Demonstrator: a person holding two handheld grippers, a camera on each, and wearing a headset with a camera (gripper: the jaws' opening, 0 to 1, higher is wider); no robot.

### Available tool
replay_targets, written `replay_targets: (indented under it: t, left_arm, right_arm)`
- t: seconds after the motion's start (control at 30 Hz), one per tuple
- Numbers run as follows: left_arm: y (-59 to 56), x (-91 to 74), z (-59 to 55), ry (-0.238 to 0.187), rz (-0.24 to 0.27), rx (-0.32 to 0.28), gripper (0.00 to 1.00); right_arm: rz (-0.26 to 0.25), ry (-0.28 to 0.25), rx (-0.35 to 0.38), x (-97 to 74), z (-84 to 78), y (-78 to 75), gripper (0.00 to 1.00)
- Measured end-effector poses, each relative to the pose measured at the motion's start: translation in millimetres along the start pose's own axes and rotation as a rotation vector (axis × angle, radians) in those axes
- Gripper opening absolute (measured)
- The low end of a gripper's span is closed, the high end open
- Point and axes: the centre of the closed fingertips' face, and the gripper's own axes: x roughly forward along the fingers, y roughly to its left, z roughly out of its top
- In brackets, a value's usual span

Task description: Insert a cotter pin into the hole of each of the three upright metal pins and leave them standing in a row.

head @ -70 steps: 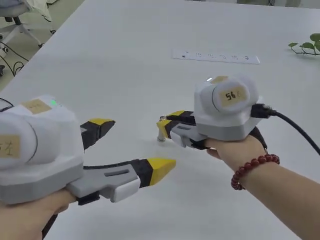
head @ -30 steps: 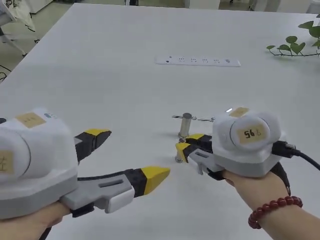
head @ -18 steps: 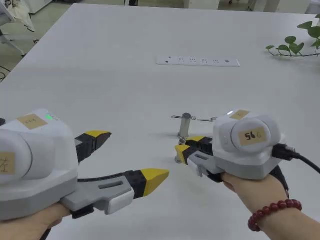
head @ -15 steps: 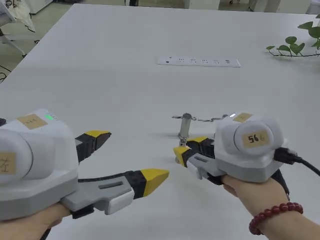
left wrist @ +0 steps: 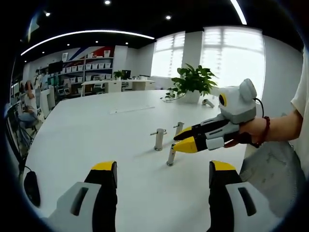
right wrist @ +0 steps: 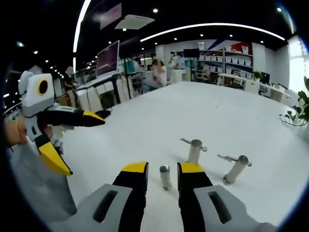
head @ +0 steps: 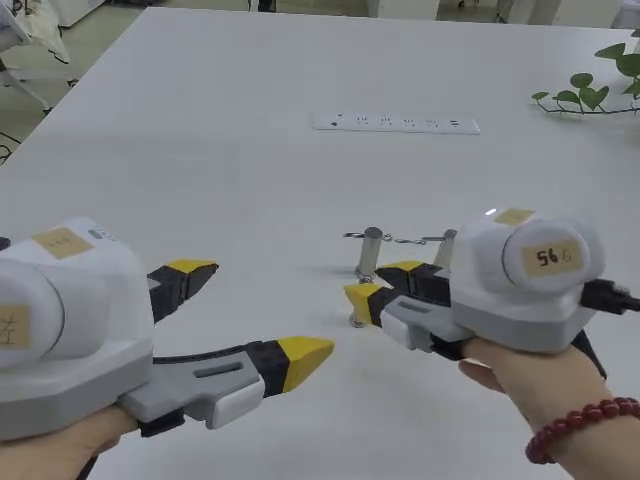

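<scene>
Shiny metal pins (right wrist: 194, 151) stand on a smooth, matt white table (head: 250, 150).

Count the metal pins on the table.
3. One bare pin at the tips of the right tool; a second pin and a third pin beyond, each carrying a cotter pin. None seems hidden.

A tan paper label (head: 545, 257) on the round white housing of the right claw (head: 368, 283) carries handwritten digits. They begin "56", and a third mark is too unclear to fix. The left claw (head: 265, 308) bears two more. The top label (head: 60, 241) has faint, illegible writing, and the side label (head: 12, 325) shows a cut-off handwritten character that cannot be read.
</scene>
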Motion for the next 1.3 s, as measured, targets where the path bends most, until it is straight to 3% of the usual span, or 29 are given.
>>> replay_targets:
  t: [0.27, 0.57, 0.83, 1.13, 1.3]
  left_arm:
    - [0.0, 0.6, 0.2, -0.004, -0.002, 0.001, 0.77]
    - [-1.3, 2.2, -0.6, 0.003, -0.012, 0.009, 0.77]
    - [-4.3, 4.9, -0.6, 0.009, -0.033, 0.025, 0.74]
    - [-1.6, 8.8, -0.9, 0.012, -0.035, 0.022, 0.72]
    - [1.3, 10.9, -1.7, 0.013, -0.032, 0.014, 0.71]
  right_arm:
    - [0.024, -0.026, -0.017, -8.8, 29.5, -15.0, 0.25]
    - [0.034, 0.023, -0.081, -6.9, 46.5, -42.5, 0.23]
    - [0.066, 0.107, -0.11, 6.1, 46.6, -70.2, 0.21]
    - [0.111, 0.202, -0.139, 23.6, 36.2, -91.7, 0.14]
    - [0.143, 0.285, -0.19, 33.9, 25.8, -104.6, 0.14]
